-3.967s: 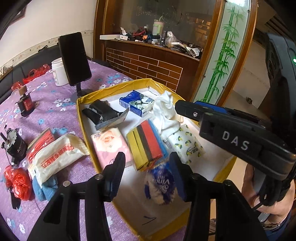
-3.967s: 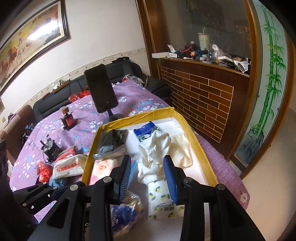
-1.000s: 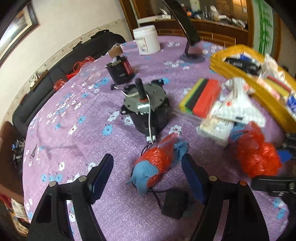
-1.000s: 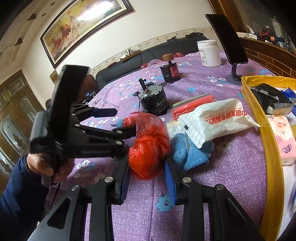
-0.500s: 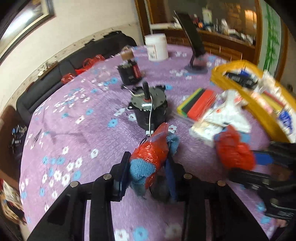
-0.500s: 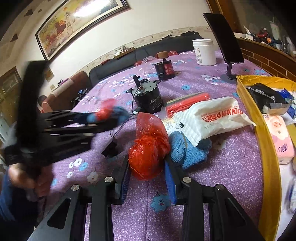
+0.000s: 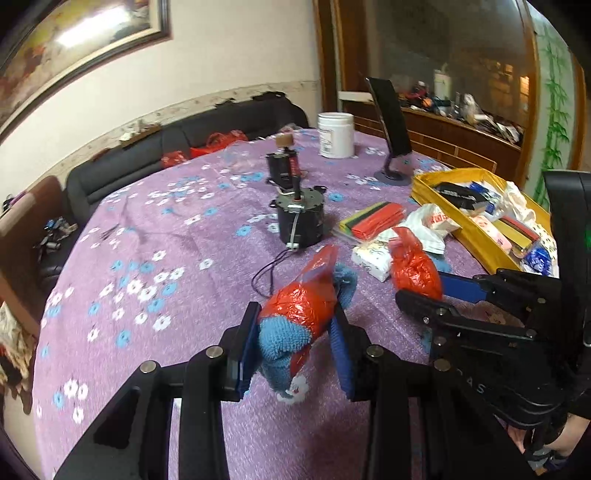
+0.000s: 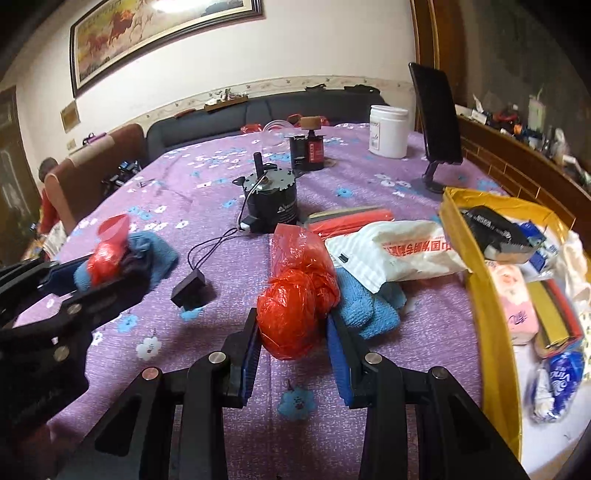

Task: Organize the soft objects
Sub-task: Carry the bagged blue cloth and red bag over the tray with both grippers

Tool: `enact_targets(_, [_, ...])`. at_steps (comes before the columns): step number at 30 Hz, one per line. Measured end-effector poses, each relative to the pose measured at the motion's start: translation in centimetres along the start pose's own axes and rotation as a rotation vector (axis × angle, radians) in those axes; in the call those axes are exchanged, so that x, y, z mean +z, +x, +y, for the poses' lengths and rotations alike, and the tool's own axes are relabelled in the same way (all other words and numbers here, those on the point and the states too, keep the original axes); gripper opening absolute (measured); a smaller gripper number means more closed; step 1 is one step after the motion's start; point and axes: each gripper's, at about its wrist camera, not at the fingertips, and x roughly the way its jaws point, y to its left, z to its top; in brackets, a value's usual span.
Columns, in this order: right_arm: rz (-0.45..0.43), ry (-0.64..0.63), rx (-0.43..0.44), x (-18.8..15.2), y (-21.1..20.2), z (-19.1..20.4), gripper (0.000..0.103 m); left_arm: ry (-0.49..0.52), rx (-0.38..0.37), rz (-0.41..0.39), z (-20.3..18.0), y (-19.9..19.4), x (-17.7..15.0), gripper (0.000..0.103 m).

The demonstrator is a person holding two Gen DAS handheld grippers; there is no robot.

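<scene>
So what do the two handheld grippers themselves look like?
Both the left gripper and the right gripper are black linkage frames with silver pivot bolts and flat blue finger pads. The right one's body carries white "DAS" lettering and a green indicator light.

On the purple flowered tablecloth (image 8: 207, 177) a black motor (image 8: 271, 199) stands upright with a thin wire running to a small black plug (image 8: 188, 290) lying nearby. Behind it are a smaller black and red device (image 8: 308, 149) topped with a cork-like cap and a white plastic jar (image 8: 388, 131), and to the right a dark phone (image 8: 436, 112) leans on a stand. A black sofa (image 7: 177, 151) runs along the wall under a framed painting of horses (image 8: 155, 27), and a brick-fronted counter (image 7: 461, 138) at the right is heaped with clutter.
</scene>
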Motion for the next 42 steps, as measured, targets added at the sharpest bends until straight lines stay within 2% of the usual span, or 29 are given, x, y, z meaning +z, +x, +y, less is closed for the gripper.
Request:
enact_targets(5, [-0.017, -0.041, -0.056, 0.0, -0.3, 0.8, 0.037, -0.076, 0.027, -0.027, 1.1, -0.3, -0.5, 0.035])
enact_targets(15, [-0.033, -0.092, -0.117, -0.1, -0.6, 1.8, 0.037, -0.144, -0.001, -0.008, 2.3, 0.6, -0.9, 0.035])
enact_targets(26, [-0.037, -0.121, -0.143, -0.2, -0.6, 2.5, 0.037, -0.144, -0.018, -0.004, 2.2, 0.8, -0.9, 0.035])
enact_targets(42, [-0.068, -0.117, -0.15, -0.4, -1.4, 2.5, 0.037, -0.137, 0.002, -0.017, 2.2, 0.2, -0.7, 0.035])
